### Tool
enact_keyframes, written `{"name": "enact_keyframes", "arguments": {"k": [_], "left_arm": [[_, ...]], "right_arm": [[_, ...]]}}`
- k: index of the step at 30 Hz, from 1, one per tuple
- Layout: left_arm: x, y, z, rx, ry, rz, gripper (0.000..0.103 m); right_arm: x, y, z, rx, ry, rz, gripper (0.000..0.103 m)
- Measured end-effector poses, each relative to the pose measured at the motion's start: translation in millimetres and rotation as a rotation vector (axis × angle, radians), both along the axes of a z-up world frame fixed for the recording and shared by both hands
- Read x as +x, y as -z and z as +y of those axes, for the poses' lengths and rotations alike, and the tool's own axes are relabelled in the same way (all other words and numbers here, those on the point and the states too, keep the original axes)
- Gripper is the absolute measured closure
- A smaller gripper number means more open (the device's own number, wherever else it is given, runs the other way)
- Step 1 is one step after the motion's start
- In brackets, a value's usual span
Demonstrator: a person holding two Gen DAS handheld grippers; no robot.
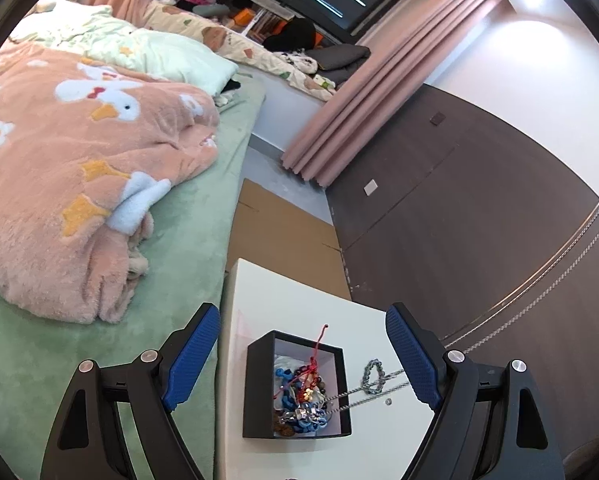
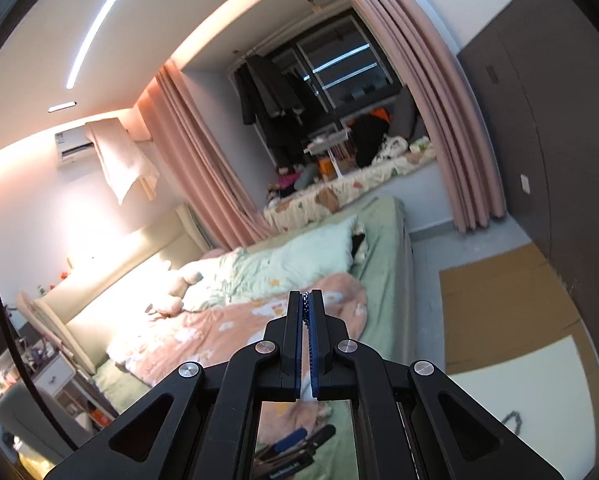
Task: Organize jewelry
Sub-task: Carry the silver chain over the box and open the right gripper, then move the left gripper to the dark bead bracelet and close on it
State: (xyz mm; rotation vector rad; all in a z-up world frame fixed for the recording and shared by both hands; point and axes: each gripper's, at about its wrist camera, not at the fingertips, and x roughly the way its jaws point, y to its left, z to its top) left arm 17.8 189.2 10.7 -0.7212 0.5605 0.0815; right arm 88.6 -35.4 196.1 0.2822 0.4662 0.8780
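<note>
Setting: we look down on a white counter [image 1: 299,304] beside a bed with a green sheet [image 1: 187,240] and a pink fleece blanket [image 1: 71,168].
Box: a small black square box with a pale lining [image 1: 297,386] sits near the counter's edge closest to us, toward the bed side. It holds a tangle of blue, red and beaded jewelry [image 1: 301,392].
Chain: a long silver metal chain [image 1: 539,300] runs taut from inside the box, over its far-from-bed wall, and up past the right rim of the left wrist view.
Loose piece: a grey beaded bracelet [image 1: 373,376] lies on the counter just beside the box, under the chain.
Left gripper [image 1: 303,360]: its blue-padded jaws stand wide apart, holding nothing, hovering over the box.
Right gripper [image 2: 307,312]: jaws pressed together on a short length of the chain, raised high and aimed across the room.
Step in hand, as we judge it: drawing the chain free of the tangle.
Doing it well: we should lift slowly and straight, watching that the red cord [image 1: 317,350] does not ride up with it. The free left jaws could pin the box wall so the box does not tip or slide.
</note>
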Motion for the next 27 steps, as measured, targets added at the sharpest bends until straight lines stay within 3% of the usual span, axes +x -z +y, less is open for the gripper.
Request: {"name": "enact_keyframes", "arguments": {"k": [4, 11, 12, 13, 15, 18, 22, 27], "left_arm": [[-3.6, -1.3, 3.8, 0.003, -0.01, -0.001, 0.018], [0.7, 2.7, 0.9, 0.007, -0.011, 0.018, 0.018], [2.2, 3.1, -1.6, 0.013, -0.006, 0.022, 0.018], [3.7, 3.6, -4.7, 0.021, 0.0, 0.024, 0.018], [7.4, 4.3, -11.1, 0.031, 0.009, 0.027, 0.018], [16.9, 6.0, -25.4, 0.044, 0.029, 0.035, 0.018], [31.2, 7.3, -51.4, 0.086, 0.079, 0.048, 0.018], [46.8, 6.5, -86.6, 0.136, 0.159, 0.041, 0.018]], "right_arm": [[9.7, 36.8, 16.1, -0.037, -0.06, 0.088, 0.099], [33.1, 123.6, 17.7, -0.137, -0.051, 0.273, 0.097], [40.6, 136.2, 14.8, -0.159, -0.048, 0.322, 0.084], [44.9, 145.1, 11.7, -0.169, -0.051, 0.357, 0.061], [54.4, 162.5, -3.2, -0.164, -0.032, 0.404, 0.037], [58.4, 178.0, -26.8, -0.17, 0.008, 0.402, 0.036], [66.9, 204.5, -63.2, -0.145, 0.04, 0.464, 0.036], [77.9, 210.7, -106.8, -0.191, 0.162, 0.497, 0.036]]}}
